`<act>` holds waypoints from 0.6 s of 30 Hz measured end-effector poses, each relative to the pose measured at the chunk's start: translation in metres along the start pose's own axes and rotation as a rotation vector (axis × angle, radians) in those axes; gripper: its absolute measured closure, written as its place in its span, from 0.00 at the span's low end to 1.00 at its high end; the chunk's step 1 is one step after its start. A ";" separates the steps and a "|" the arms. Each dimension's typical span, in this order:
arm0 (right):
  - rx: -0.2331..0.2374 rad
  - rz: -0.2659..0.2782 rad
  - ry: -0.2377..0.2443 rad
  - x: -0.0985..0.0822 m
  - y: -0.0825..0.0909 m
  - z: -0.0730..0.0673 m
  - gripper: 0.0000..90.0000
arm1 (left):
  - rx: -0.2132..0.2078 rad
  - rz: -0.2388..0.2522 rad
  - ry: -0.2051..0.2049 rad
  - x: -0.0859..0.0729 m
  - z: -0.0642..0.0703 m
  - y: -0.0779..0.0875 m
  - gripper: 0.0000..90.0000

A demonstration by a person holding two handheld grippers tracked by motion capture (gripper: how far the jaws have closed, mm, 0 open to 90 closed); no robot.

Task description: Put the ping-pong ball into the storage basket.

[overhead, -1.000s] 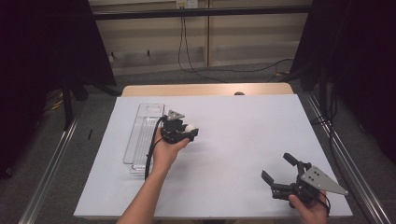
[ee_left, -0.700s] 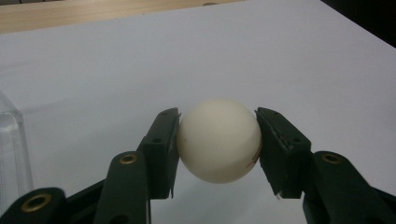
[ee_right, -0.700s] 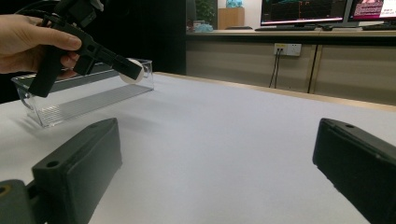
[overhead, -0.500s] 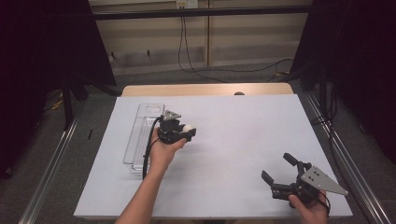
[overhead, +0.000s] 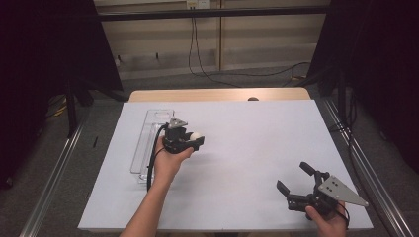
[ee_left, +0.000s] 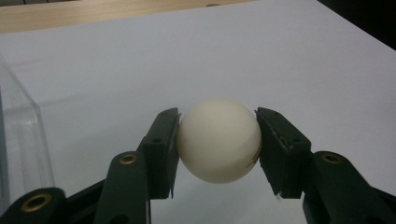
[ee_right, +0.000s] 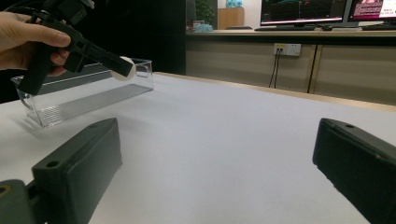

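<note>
At the near right edge of the desk [overhead: 257, 148], the right gripper [overhead: 295, 183] rests in the person's hand with its fingers [ee_right: 77, 170] spread wide and nothing between them; bare white desk shows through the gap. Farther in and to the left, the left gripper [overhead: 197, 140] is held above the desk, its fingers [ee_left: 161, 149] clamped on either side of a white ball [ee_left: 219, 140], which sits squarely between the pads and clear of the surface. Just beyond and to the left of that hand lies a long clear plastic tray [overhead: 148, 143], running away from the person along the left part of the desk; its ribbed floor shows through the transparent walls, and nothing can be made out inside it. The ball is beside the tray, not in it.
</note>
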State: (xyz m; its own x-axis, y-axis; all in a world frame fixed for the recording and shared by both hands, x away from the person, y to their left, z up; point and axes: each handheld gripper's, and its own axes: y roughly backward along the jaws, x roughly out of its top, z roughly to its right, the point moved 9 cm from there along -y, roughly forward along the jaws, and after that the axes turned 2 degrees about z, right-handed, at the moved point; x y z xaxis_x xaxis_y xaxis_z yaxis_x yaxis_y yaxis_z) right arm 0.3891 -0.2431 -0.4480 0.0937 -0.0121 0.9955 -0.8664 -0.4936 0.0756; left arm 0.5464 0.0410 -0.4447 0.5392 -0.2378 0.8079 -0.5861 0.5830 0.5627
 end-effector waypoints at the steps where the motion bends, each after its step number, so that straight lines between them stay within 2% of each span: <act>1: 0.000 0.000 0.000 0.000 0.000 0.000 0.01 | 0.000 0.000 0.000 0.000 0.000 0.000 0.57; 3: -0.002 -0.002 0.001 0.000 0.000 0.000 0.01 | 0.001 -0.003 0.002 -0.001 -0.002 0.002 0.57; 4: 0.003 -0.001 0.002 0.000 0.000 0.000 0.01 | 0.002 0.017 0.031 0.000 -0.001 0.001 0.57; 6: 0.001 -0.001 0.001 0.000 0.000 0.000 0.01 | 0.006 0.022 0.038 0.001 -0.001 0.002 0.57; 11: -0.001 -0.002 0.000 0.000 0.000 0.000 0.01 | -0.004 -0.001 0.005 0.000 -0.004 0.006 0.57; 13: 0.002 -0.004 0.003 0.000 0.000 0.000 0.01 | -0.006 0.002 0.009 0.000 -0.004 0.006 0.57; 14: -0.003 0.000 -0.005 0.000 0.000 0.000 0.01 | 0.005 0.016 0.037 0.001 -0.004 0.006 0.57; 18: 0.002 -0.004 0.000 0.000 0.000 0.000 0.01 | -0.006 0.003 0.025 0.000 -0.005 0.008 0.57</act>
State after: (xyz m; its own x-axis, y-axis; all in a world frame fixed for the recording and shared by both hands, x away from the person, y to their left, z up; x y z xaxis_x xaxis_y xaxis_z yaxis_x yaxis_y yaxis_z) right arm 0.3892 -0.2427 -0.4485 0.0974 -0.0099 0.9952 -0.8652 -0.4951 0.0798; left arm 0.5441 0.0495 -0.4408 0.5520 -0.2165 0.8053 -0.5843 0.5886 0.5587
